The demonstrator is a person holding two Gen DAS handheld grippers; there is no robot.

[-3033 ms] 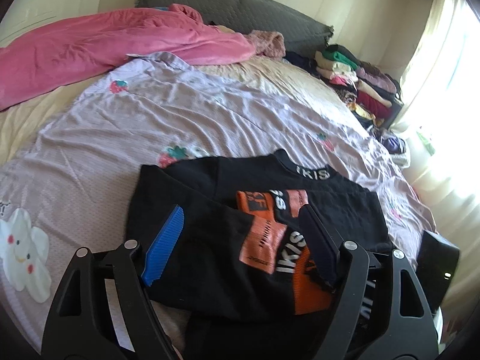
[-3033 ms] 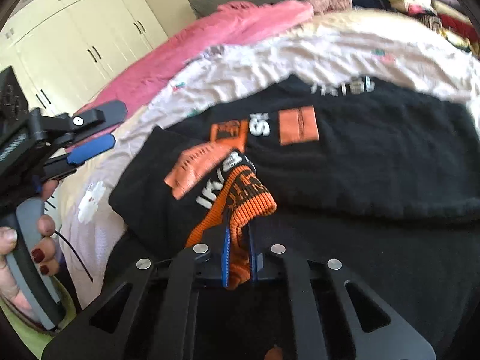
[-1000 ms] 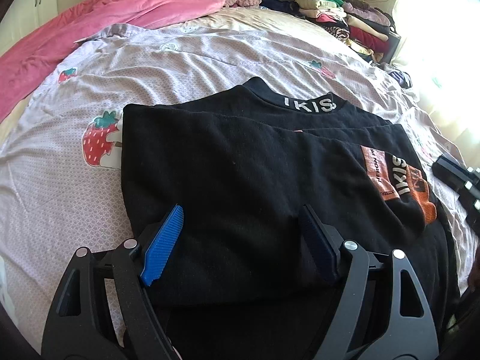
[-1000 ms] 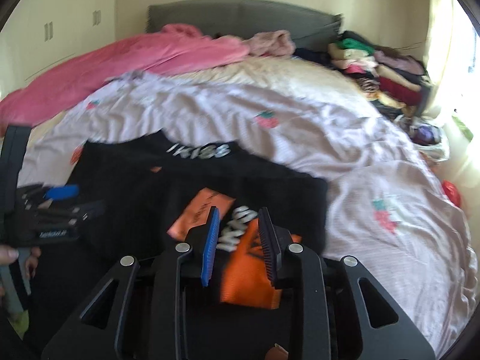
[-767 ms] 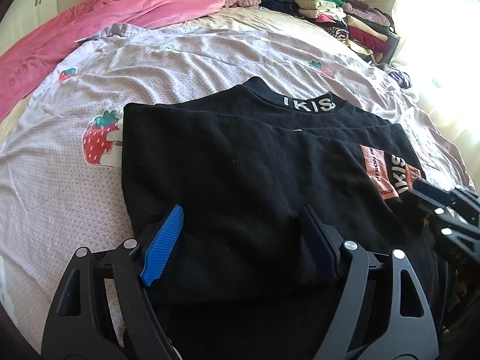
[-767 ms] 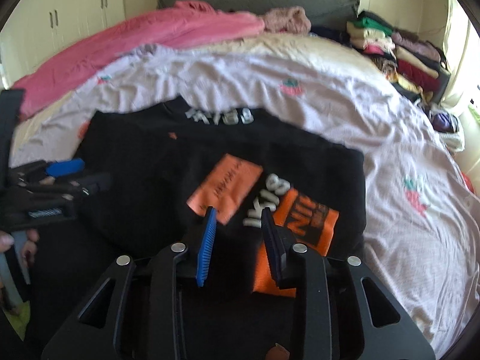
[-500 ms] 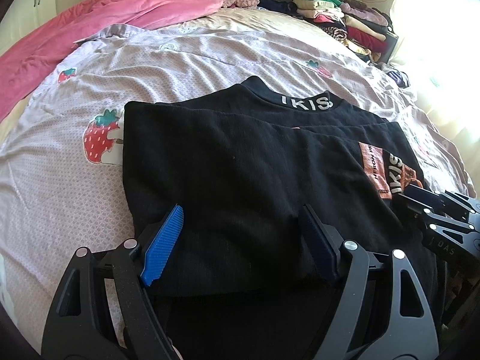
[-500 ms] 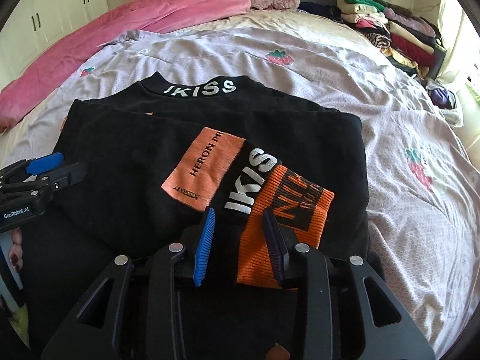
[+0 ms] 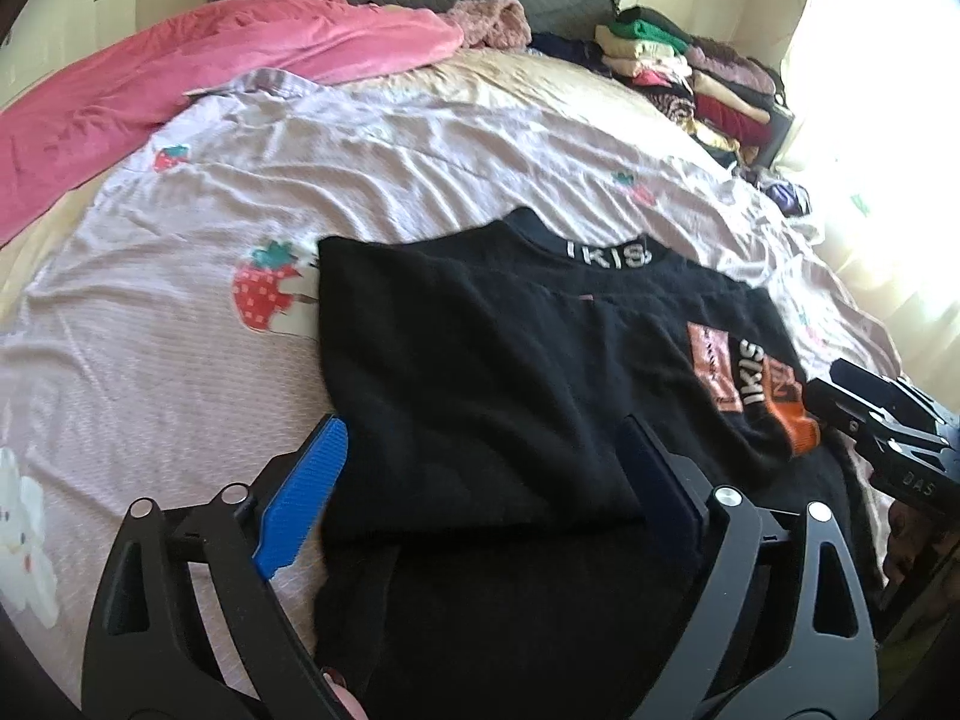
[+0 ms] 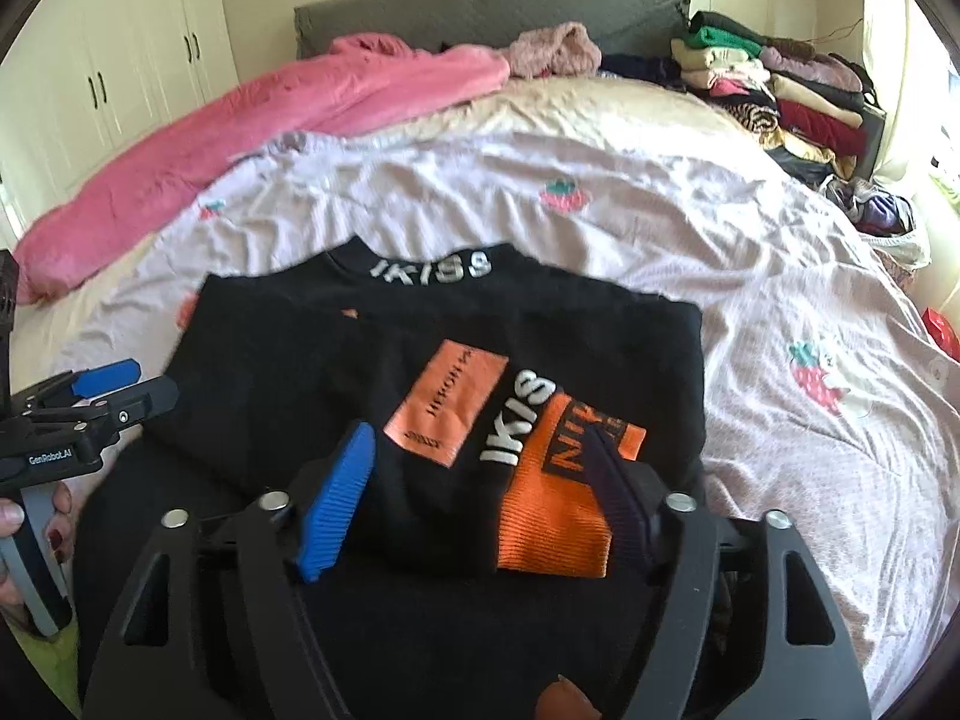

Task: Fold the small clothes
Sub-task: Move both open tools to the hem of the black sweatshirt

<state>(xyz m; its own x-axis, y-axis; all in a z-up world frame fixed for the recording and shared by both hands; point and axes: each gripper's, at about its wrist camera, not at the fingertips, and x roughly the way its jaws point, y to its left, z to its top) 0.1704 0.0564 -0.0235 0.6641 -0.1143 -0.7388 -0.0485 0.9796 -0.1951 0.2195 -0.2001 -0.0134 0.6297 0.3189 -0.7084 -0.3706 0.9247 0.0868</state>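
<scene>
with both sleeves laid across the black sweater (image 10: pixel 288 360), both grippers' jaws, just opened wide and empty, should next take its hem.

Both my wrist cameras look down-forward along their fingers, close over the black sweater (image 9: pixel 516 372) on the bed (image 10: pixel 630 192); each glimpses the other gripper, sharing sweater and headboard (image 10: pixel 480 6).

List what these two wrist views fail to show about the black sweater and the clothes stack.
- Black sweater: its near hem, both views, is hidden behind the gripper frames.
- Folded-in left sleeve: buried under the black fabric.
- Orange patch: small print, right wrist view, blurred.
- Clothes stack: single garments too small and far.
</scene>
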